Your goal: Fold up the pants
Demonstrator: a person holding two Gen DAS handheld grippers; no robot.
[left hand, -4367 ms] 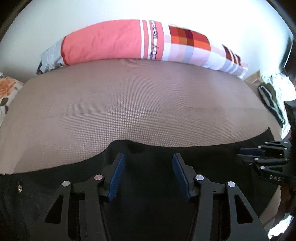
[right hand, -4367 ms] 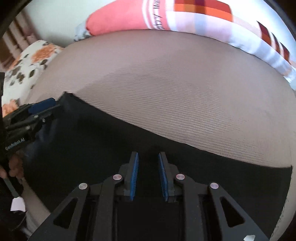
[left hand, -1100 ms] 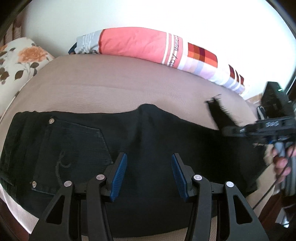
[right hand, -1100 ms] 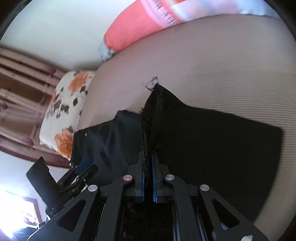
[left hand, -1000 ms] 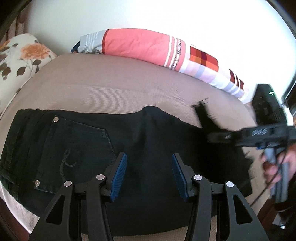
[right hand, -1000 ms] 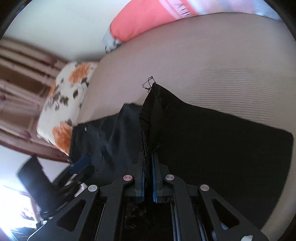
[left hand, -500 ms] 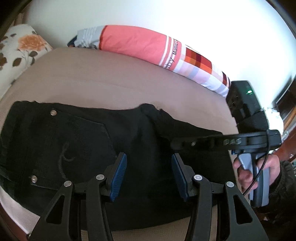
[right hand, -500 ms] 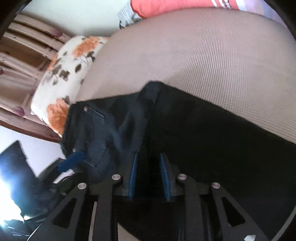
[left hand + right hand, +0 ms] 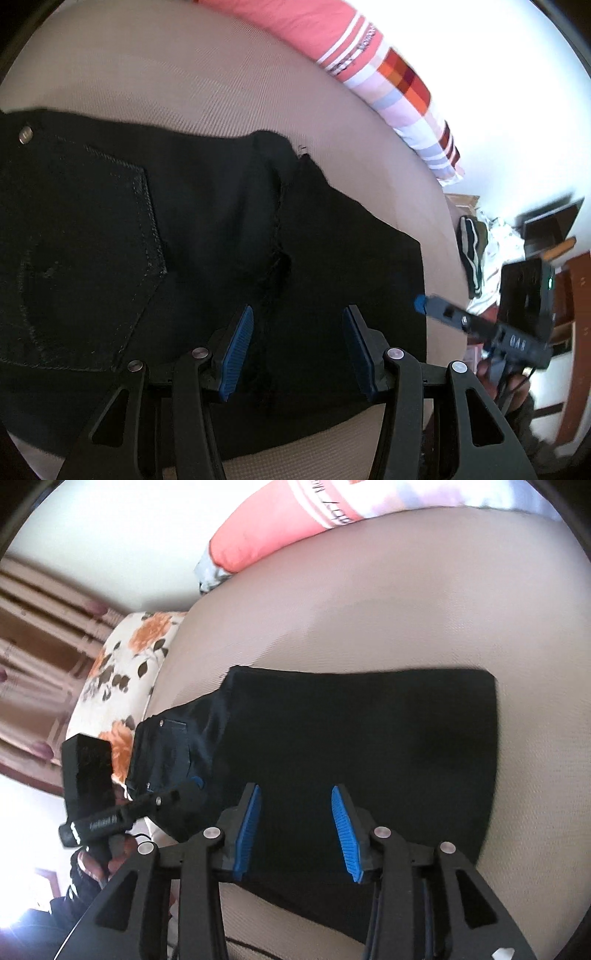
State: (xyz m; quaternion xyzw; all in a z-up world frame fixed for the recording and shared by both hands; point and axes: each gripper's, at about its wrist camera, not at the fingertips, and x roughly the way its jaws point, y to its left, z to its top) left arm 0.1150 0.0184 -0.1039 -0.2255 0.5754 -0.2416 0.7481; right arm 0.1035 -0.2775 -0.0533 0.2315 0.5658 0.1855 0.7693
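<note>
Left wrist view: the black denim pants (image 9: 207, 236), folded with the leg portion laid over the seat portion, lie flat on the taupe woven-textured bed (image 9: 184, 88), close to its near edge. A stitched back pocket (image 9: 85, 266) with a metal rivet (image 9: 25, 133) shows on the seat half; the frayed leg hem (image 9: 280, 236) runs across the middle of the garment. The left claw (image 9: 297, 347) hangs over this hem with its 2 blue-padded fingers (image 9: 236, 350) spread and nothing pinched between them; whether the tips touch the cloth cannot be told. The right claw (image 9: 421, 304) appears blurred just off the folded end of the pants, carried by a hand (image 9: 509, 384) on its grip.

Right wrist view: the right claw (image 9: 295, 827) is over the folded half of the pants (image 9: 362, 746); its jaws have just been opening, its blue fingers (image 9: 341, 830) now stand apart, and the cloth lies beneath them, not gripped. The left claw (image 9: 195, 784) is over the waist end, held by a hand (image 9: 99, 860).

A long bolster with coral, white-striped and checked panels (image 9: 369, 48) lies along the bed's far edge. A white pillow with orange flowers (image 9: 122, 672) sits at the bed's head end, beyond the waistband.
</note>
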